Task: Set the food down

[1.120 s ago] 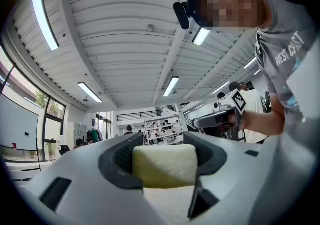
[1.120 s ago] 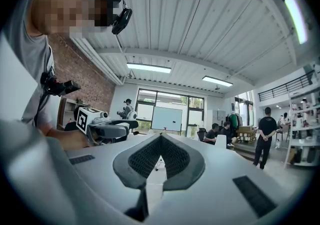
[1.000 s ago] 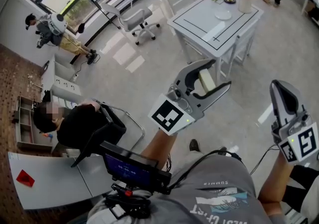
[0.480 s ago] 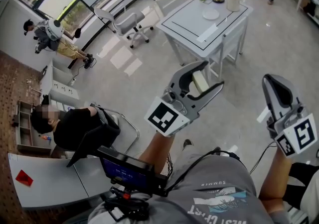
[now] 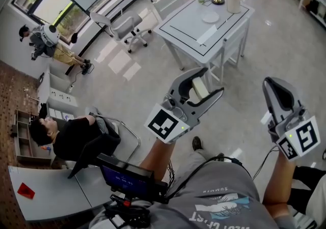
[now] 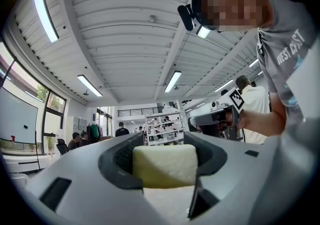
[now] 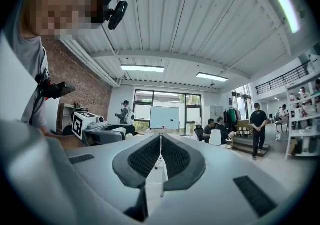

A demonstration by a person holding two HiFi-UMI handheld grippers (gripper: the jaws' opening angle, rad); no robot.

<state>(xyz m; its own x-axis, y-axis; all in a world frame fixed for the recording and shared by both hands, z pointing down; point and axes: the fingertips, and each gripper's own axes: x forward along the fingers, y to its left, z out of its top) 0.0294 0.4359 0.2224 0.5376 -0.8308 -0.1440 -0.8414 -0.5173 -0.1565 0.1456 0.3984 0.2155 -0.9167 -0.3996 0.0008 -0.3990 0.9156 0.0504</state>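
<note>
Travel comes first: the white square counter with a black border line (image 5: 188, 19) stands well ahead across the floor. The grey right gripper (image 7: 160, 161), jaws pressed together on nothing, should hang aside. The grey left gripper (image 5: 213, 81), raised in the air, has its jaws pinching the pale yellow rectangular food block (image 6: 165, 166). It looks soft, so carry it level, squeeze no harder, and release only once it rests.

Left gripper (image 5: 210, 83) with the food block (image 5: 199, 89) has drifted slightly up and left. Right gripper (image 5: 276, 90) has shifted left too. In the head view, the white table (image 5: 188, 22) has slid left and the seated person (image 5: 76, 136) sits lower.
</note>
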